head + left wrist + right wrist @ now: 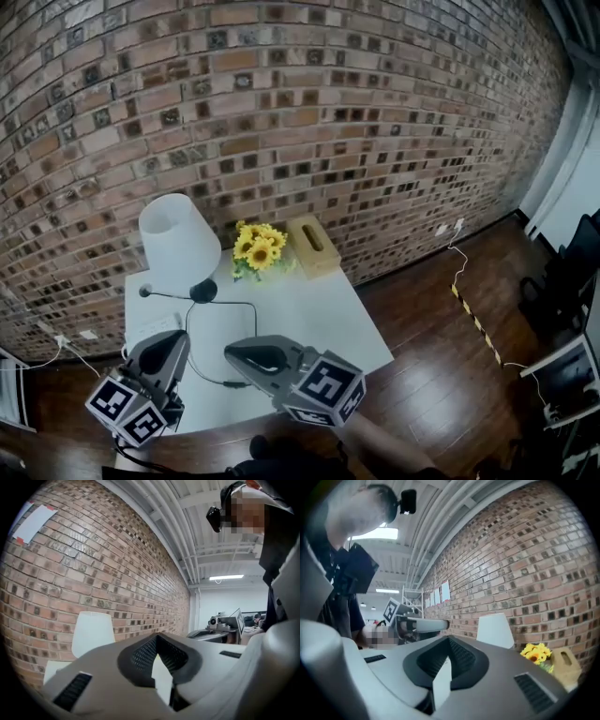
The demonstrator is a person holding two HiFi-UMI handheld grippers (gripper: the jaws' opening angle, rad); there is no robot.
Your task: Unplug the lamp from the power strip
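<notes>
The lamp has a white shade (pixel 178 234) and a black base (pixel 203 291), and stands at the back left of the white table (pixel 319 319). Its black cord (pixel 192 361) loops forward and runs under my right gripper (pixel 232 352), which hides the cord's end. A pale power strip (pixel 150 328) lies at the table's left, partly behind my left gripper (pixel 173 341). Both grippers hover over the front of the table, shut and holding nothing. The shade (pixel 93 632) also shows beyond the left gripper (pixel 158 638) in its own view. In the right gripper view the shade (pixel 496 630) rises past the right gripper (pixel 449 640).
Yellow flowers (pixel 258 248) and a tan tissue box (pixel 314 246) stand at the table's back edge against the brick wall (pixel 281 112). Wooden floor (pixel 441 347) lies to the right, with a white cable and striped tape (pixel 473 319) on it.
</notes>
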